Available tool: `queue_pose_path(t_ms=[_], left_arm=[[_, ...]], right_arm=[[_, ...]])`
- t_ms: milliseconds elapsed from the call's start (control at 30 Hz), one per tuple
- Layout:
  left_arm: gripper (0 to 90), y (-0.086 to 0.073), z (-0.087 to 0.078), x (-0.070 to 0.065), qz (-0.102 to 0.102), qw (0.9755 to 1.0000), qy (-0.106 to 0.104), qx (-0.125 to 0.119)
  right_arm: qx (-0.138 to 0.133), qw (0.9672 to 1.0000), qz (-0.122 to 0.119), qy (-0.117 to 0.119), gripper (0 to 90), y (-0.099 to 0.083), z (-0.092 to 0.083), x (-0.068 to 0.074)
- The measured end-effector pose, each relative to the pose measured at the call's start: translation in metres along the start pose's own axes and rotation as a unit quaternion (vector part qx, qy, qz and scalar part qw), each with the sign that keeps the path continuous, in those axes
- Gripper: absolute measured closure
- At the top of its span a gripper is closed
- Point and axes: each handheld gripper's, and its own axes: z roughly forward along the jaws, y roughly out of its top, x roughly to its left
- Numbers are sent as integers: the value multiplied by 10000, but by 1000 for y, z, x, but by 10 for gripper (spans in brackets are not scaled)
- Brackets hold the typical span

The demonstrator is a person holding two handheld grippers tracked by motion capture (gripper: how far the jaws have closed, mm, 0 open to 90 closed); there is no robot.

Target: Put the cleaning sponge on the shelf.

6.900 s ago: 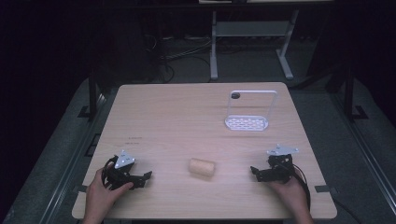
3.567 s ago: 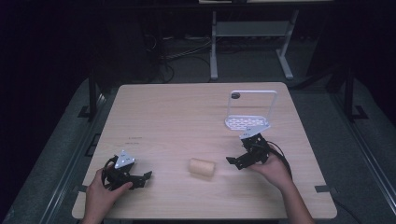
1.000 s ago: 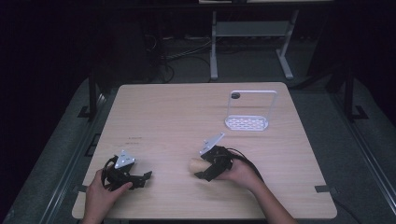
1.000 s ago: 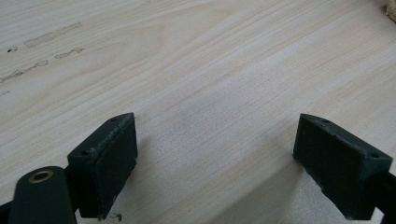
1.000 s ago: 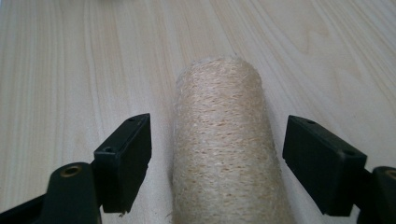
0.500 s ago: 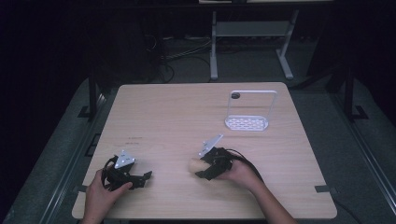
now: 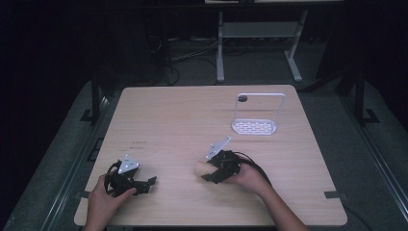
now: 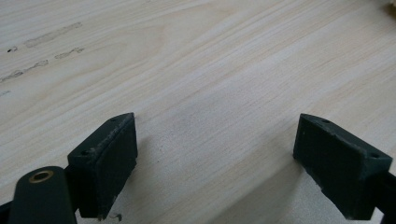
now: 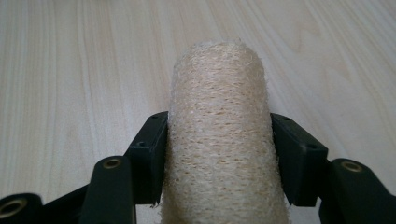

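Loofah roll, pale tan and fibrous, lies on the wooden table a bit toward 6 o'clock from centre. Right gripper is clamped on it: in the right gripper view both black jaws press the roll's sides, roll running lengthwise btwn them w/ its far end sticking out past the tips. In the high view the loofah's end pokes out at the gripper's 9 o'clock side; right hand is behind it. Left gripper rests at the table's 7 o'clock corner, held by the left hand, jaws spread wide over bare wood. White wire rack stands upright toward 1 o'clock, well apart from both grippers.
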Motion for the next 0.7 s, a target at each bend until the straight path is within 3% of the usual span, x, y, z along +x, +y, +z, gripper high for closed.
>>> queue_pose_path(t_ms=[700], left_arm=[[131,0,0,0,-2,10000,0,-2]], right_arm=[[-176,9996,188,-110,419,4,-12,-16]])
